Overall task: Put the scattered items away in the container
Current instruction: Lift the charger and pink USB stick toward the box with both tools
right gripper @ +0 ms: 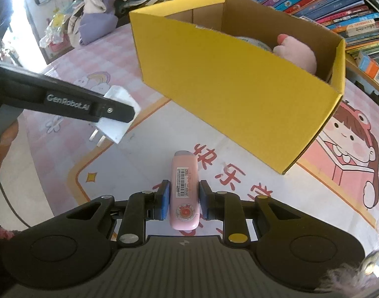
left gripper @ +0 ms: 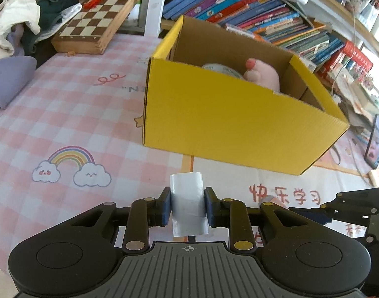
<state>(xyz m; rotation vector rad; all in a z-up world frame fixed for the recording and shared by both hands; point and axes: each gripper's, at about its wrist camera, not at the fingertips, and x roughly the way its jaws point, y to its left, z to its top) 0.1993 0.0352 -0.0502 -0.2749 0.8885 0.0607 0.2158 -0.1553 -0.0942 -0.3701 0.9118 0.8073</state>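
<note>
A pile of clothes (left gripper: 23, 22) is lying at the far left of the table, with a wooden chessboard (left gripper: 100, 17) sitting just to its right. A pink checked tablecloth (left gripper: 72, 109) is covering the table.

Toward the near left, the left gripper (left gripper: 188, 204) is clamping a white plug adapter (left gripper: 188, 203) between its blue pads (left gripper: 165, 208). In the right wrist view the adapter (right gripper: 117, 119) is hanging above the cloth, its metal prongs pointing down and to the left.

Beyond both tools, in the middle of the table, a yellow cardboard box (left gripper: 229, 121) is standing open. A pink plush toy (left gripper: 261, 73) and a roll of tape (left gripper: 223, 69) are resting inside it, the toy to the right of the roll.

Nearer and to the right, the right gripper (right gripper: 184, 202) is gripping a pink device (right gripper: 185, 193) with a barcode label, its blue pads (right gripper: 164, 202) pressing on both long sides. It is pointing toward the box.

Rows of books (left gripper: 258, 17) are leaning on a shelf at the far right, behind the box.
</note>
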